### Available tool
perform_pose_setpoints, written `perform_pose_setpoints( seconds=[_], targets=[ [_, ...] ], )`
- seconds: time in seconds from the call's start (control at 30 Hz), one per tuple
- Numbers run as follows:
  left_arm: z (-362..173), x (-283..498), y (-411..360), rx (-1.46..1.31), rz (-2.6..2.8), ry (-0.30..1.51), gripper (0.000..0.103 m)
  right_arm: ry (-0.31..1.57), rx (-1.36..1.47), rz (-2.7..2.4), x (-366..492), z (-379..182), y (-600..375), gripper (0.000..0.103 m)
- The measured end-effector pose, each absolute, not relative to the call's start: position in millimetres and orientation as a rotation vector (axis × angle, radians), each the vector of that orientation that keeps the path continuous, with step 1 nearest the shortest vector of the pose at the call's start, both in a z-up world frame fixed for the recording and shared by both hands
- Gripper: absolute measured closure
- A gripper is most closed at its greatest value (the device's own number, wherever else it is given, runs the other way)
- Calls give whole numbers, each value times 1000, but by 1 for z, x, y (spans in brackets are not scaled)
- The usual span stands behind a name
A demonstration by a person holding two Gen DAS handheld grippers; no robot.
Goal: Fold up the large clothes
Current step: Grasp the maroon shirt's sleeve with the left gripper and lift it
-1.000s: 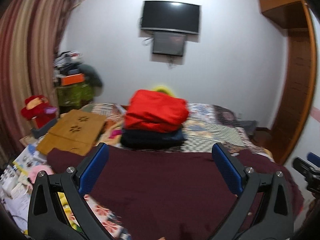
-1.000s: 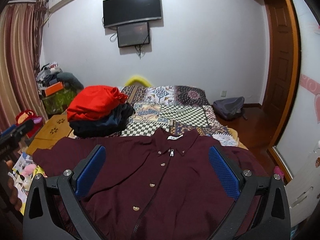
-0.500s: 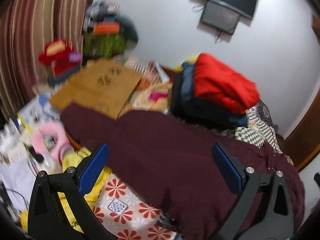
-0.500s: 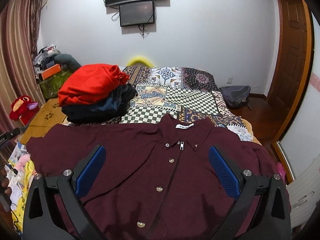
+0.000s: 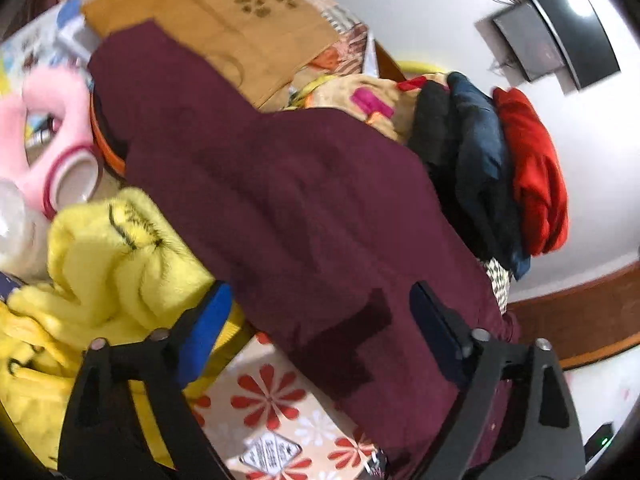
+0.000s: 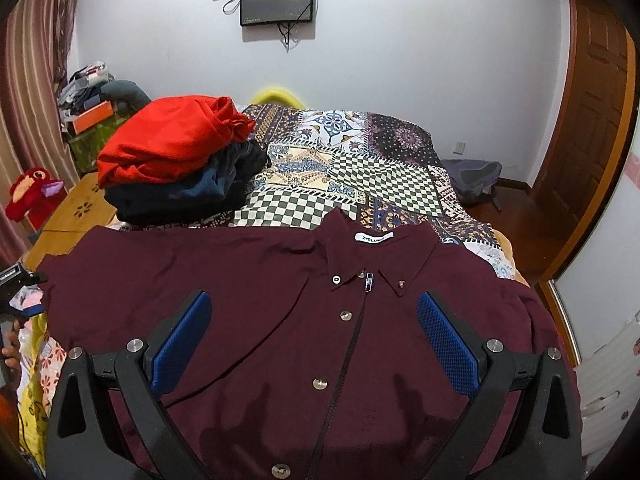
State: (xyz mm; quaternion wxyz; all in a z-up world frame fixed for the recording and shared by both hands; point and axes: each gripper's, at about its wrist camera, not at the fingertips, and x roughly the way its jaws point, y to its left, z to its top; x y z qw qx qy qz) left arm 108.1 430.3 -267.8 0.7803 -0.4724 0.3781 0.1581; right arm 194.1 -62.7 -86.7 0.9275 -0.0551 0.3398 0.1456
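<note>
A dark maroon button-up shirt [image 6: 260,280] lies spread face up on the bed, collar toward the far wall. My right gripper [image 6: 314,300] hovers open above its chest, one blue pad on each side of the zip placket and nothing between them. In the left wrist view the shirt's left sleeve and side [image 5: 280,184] run diagonally across the picture. My left gripper [image 5: 318,292] points down at that edge with its jaws closing. The sleeve's cloth lies between the pads, which do not press on it.
A stack of folded clothes, red on top of navy and black [image 6: 176,152], sits on the patchwork bedspread [image 6: 360,176] behind the shirt. Left of the bed are a yellow plush blanket [image 5: 112,252], a pink item [image 5: 52,120], a wooden panel [image 5: 224,12] and a flowered sheet [image 5: 272,396].
The left gripper has swung down and rolled toward the shirt's left sleeve, and its jaws have narrowed a little. The right gripper has dipped slightly closer to the shirt's front.
</note>
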Motion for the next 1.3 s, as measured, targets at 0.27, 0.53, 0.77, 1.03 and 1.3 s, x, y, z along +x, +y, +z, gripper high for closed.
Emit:
perform_pose_setpoints(
  seconds=[0.27,0.53,0.77,1.03,1.3],
  targets=[
    [-285,109,446,-1088,374,736,25,712,-106,289,200,-89,-62,1],
    [-248,111,427,-834,483,725,85,696,-99,293,194,-85,-64,1],
    [-146,129,358,-443,438,554,90,696,-63,318,189,-84,-67,1],
    [-80,144,274,-303,238,434,90,666,-1,314,180,-80,-89,1],
    [-77,166,194,-234,60,493,90,677,46,288,176,-85,-116,1]
  ],
)
